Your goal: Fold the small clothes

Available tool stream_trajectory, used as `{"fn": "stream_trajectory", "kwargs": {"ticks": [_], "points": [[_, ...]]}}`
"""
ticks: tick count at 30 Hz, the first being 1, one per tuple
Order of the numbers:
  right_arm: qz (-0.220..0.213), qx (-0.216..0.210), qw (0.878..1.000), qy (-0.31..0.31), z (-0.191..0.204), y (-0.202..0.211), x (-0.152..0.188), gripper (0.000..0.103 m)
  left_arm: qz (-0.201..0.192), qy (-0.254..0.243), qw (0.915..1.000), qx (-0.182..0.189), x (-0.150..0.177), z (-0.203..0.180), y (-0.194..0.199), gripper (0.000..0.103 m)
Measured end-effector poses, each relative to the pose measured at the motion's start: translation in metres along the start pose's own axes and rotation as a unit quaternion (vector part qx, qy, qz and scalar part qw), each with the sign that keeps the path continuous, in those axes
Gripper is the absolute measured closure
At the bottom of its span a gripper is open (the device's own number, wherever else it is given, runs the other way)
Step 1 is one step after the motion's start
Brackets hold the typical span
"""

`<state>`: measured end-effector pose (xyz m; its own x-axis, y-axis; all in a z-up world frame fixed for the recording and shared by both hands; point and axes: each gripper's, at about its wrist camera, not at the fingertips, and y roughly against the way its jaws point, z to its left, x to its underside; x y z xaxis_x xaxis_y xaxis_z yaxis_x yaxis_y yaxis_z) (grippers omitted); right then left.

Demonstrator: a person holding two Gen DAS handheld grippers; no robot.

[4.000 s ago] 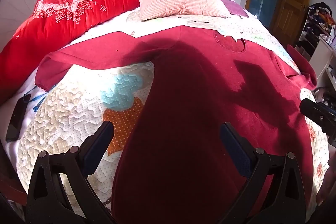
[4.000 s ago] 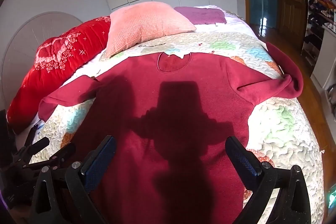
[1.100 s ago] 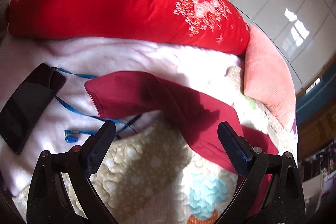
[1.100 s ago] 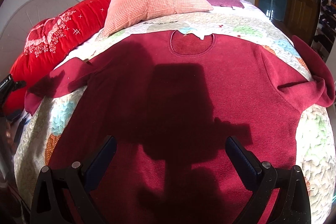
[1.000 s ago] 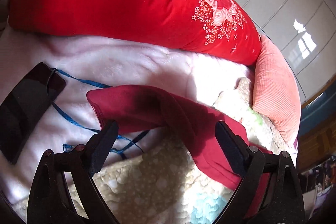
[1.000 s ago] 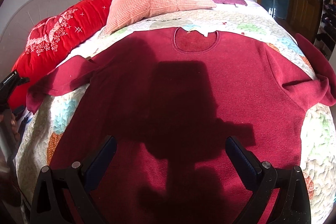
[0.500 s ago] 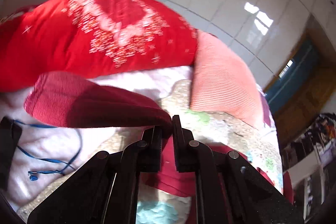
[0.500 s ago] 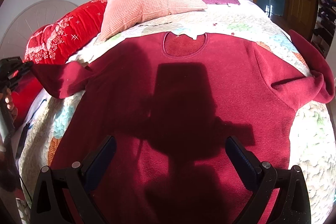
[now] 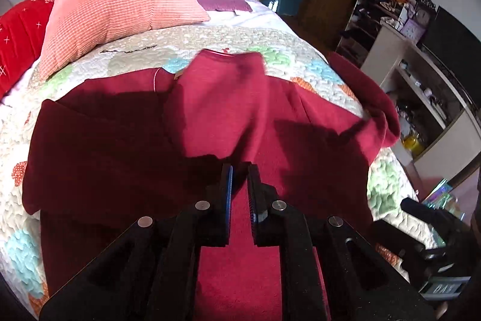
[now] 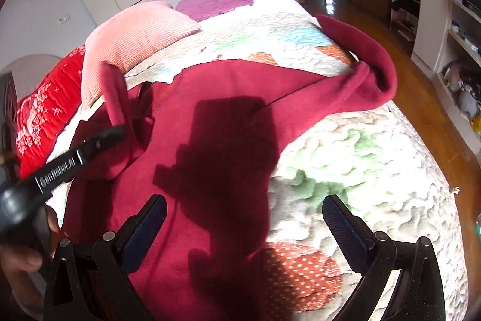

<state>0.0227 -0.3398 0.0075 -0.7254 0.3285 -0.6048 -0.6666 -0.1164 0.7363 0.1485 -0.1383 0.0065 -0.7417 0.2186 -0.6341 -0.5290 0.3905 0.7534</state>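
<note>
Left hand-held gripper (image 9: pixel 239 170) is clenched on the sweater's (image 9: pixel 126 140) left sleeve (image 9: pixel 222 98), carrying it across the body toward 12 o'clock.

From the right wrist, the right hand-held gripper (image 10: pixel 243 209) hangs released above the bed (image 10: pixel 375 170); the right sleeve (image 10: pixel 354 74) at 1 o'clock looks unfolded, so most folds remain.

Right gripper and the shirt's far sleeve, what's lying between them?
Right wrist view: only floral quilt lies between the open right gripper and the sleeve.
</note>
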Motion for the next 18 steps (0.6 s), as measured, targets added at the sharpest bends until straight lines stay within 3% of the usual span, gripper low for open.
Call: {"fn": "stream_trajectory", "kwargs": {"ticks": [1,3,5,6,8,11,15,18], "points": [[-0.002,-0.001,1.000,-0.008,-0.005,0.001,-0.003,0.000,-0.003,-0.001,1.0000,-0.001,0.003,0.002,0.008,0.092],[-0.002,-0.010,1.000,-0.017,-0.009,0.000,-0.009,0.000,-0.012,0.003,0.9999,-0.002,0.009,0.016,0.030,0.075],[-0.001,-0.023,1.000,-0.009,-0.004,-0.002,-0.015,0.000,-0.038,0.018,0.9990,-0.017,0.015,0.039,0.058,0.037],[-0.005,-0.025,1.000,0.002,0.001,-0.004,-0.018,0.000,-0.058,0.031,0.9972,-0.036,0.017,0.052,0.071,0.031],[-0.016,-0.019,0.999,0.029,0.014,-0.010,-0.026,0.000,-0.087,0.052,0.9912,-0.085,0.018,0.081,0.089,0.028],[-0.020,-0.019,0.998,0.059,0.034,-0.030,-0.048,0.000,-0.086,0.082,0.9820,-0.147,0.018,0.122,0.088,0.028],[-0.019,-0.015,0.992,0.124,0.069,-0.067,-0.082,0.000,-0.032,0.116,0.9781,-0.170,0.029,0.161,0.058,0.028],[0.011,-0.002,0.983,0.182,0.092,-0.105,-0.096,0.002,0.006,0.128,0.9776,-0.167,0.044,0.169,0.033,0.028]]}}
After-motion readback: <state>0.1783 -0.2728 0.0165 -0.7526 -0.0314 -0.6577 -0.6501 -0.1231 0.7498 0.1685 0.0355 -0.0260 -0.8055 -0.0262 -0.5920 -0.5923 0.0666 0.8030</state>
